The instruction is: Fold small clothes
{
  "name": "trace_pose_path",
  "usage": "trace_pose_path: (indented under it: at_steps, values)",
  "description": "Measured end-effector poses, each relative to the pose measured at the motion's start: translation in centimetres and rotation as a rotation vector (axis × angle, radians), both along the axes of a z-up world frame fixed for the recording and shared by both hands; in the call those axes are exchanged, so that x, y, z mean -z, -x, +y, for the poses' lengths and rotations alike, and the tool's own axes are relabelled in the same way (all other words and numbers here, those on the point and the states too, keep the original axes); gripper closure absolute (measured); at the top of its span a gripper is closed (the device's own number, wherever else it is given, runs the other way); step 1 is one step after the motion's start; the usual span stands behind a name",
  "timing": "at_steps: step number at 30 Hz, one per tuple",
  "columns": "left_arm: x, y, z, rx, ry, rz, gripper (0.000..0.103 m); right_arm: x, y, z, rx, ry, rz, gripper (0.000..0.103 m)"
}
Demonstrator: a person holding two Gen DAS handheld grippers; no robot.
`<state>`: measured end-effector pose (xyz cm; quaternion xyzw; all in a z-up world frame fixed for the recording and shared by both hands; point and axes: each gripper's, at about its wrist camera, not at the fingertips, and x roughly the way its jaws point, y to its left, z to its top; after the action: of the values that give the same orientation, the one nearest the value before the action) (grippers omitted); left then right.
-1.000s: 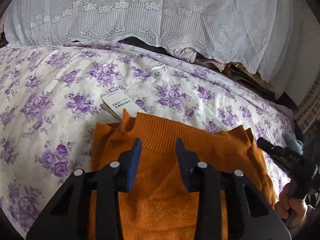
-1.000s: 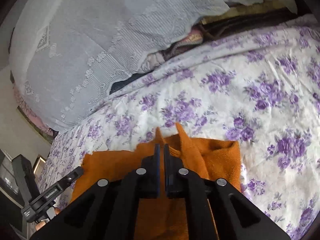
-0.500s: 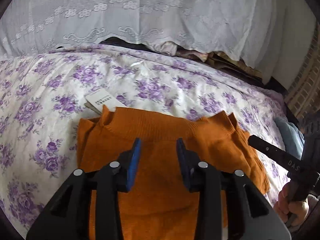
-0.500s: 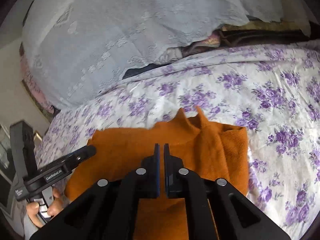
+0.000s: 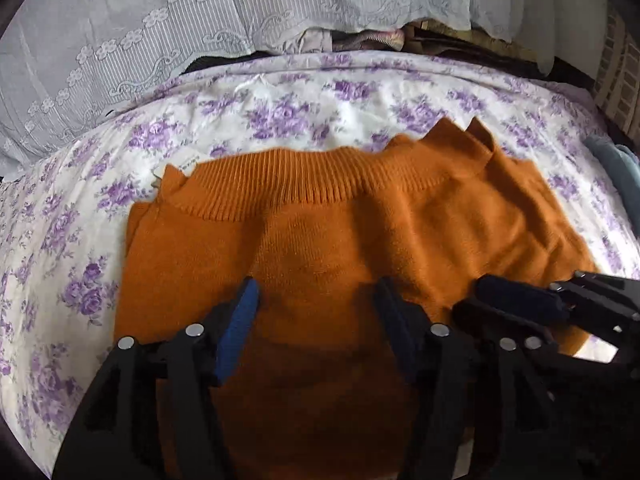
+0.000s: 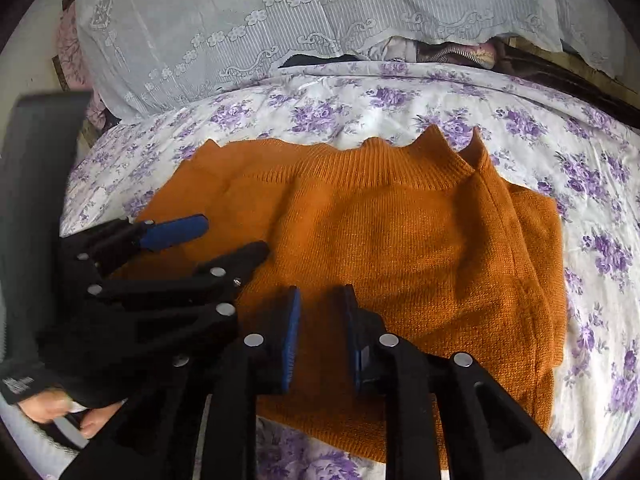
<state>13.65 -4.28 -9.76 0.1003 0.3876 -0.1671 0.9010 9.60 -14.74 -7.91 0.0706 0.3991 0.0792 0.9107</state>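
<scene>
An orange knit sweater [image 5: 340, 232] lies folded on the floral bedsheet, its ribbed band at the far side. It also shows in the right wrist view [image 6: 400, 240]. My left gripper [image 5: 316, 304] is open and empty, low over the sweater's near middle. My right gripper [image 6: 320, 308] is open and empty over the sweater's near edge. Each gripper shows in the other's view: the right one [image 5: 560, 304] at the sweater's right side, the left one [image 6: 224, 240] at its left side.
The white sheet with purple flowers [image 5: 60, 240] covers the bed all round the sweater. A white lace cloth [image 5: 160, 20] drapes over piled things at the back. A paper tag [image 5: 188, 160] peeks from behind the sweater's far left corner. A grey-blue cloth [image 5: 620, 168] lies at the right.
My right gripper was shut and is now open. Both grippers have come down and closer together over the sweater's near part. The left gripper stayed open.
</scene>
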Motion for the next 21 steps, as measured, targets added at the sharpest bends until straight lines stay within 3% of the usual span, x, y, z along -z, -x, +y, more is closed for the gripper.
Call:
trace_pose_path:
  at_steps: [5,7,10,18,21]
  values:
    - [-1.8,0.4,1.5,0.017,0.157,-0.003,0.046,-2.5,-1.4,-1.2,0.056,-0.084,-0.088,0.08]
    - [-1.3,0.2,1.0,0.02,0.121,0.009,0.045,-2.6,-3.6,-0.8,0.052,-0.101,-0.068,0.08]
    - [-0.7,0.4,0.1,0.01,0.036,-0.014,0.043,0.1,-6.4,-0.7,0.065,-0.116,0.031,0.081]
    - [-0.5,0.2,0.4,-0.004,0.034,-0.009,0.038,-1.6,-3.3,-2.5,0.092,-0.158,-0.056,0.08]
    - [-0.5,0.1,0.4,-0.004,0.032,-0.009,0.037,-1.8,-1.7,-3.2,0.107,-0.14,-0.064,0.067]
